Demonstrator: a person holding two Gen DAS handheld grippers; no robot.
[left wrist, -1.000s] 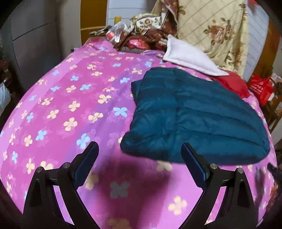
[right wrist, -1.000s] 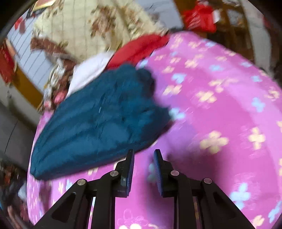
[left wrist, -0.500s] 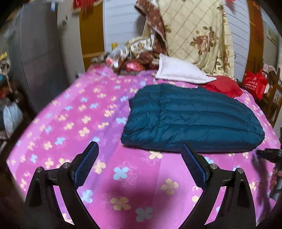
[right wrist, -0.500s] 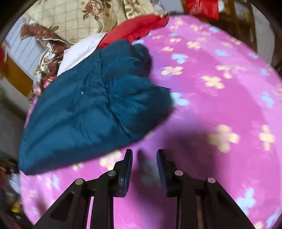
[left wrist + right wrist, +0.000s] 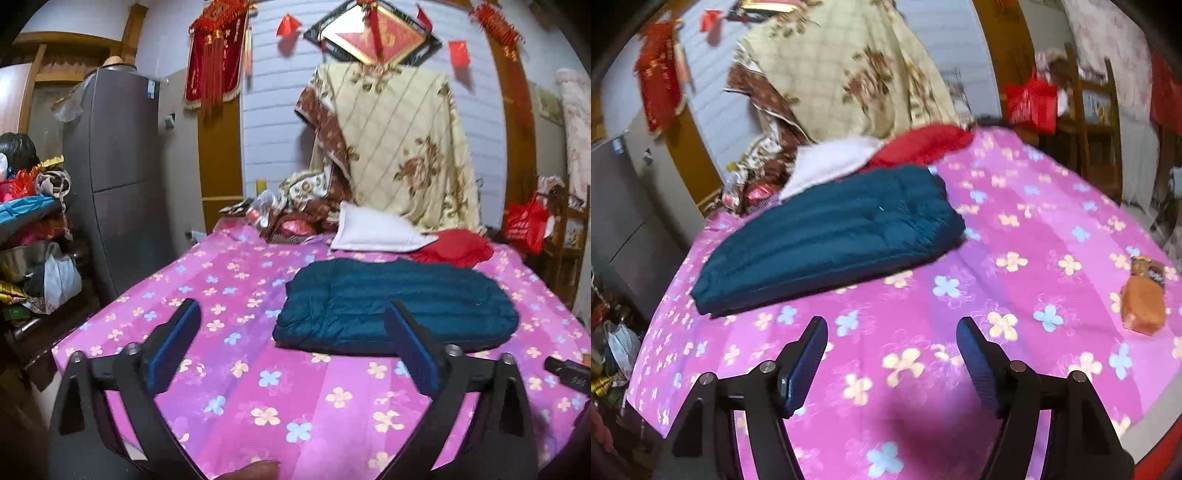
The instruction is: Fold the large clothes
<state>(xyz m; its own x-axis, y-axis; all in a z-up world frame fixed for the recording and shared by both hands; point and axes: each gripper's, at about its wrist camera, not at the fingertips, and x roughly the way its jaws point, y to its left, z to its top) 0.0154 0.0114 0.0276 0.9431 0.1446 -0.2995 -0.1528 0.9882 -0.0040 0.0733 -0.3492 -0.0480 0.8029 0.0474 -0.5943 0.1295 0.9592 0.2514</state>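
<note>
A dark teal quilted jacket [image 5: 395, 306] lies folded flat on the pink flowered bed sheet [image 5: 229, 369]; it also shows in the right wrist view [image 5: 831, 229]. My left gripper [image 5: 291, 325] is open and empty, held back above the near part of the bed, short of the jacket. My right gripper [image 5: 892, 343] is open and empty, above the sheet in front of the jacket's near edge. The tip of the right gripper [image 5: 569, 373] shows at the right edge of the left wrist view.
A white pillow [image 5: 376, 229], a red cloth [image 5: 454, 247] and a floral blanket [image 5: 399, 140] sit at the bed's far end. A grey fridge [image 5: 118, 177] and cluttered shelves [image 5: 33, 236] stand left. An orange packet [image 5: 1143, 299] lies on the sheet at right. A red bag [image 5: 524, 221] hangs right.
Both grippers have pulled back and up from the jacket, which stays folded on the bed. My right gripper has opened from nearly shut to wide open.
</note>
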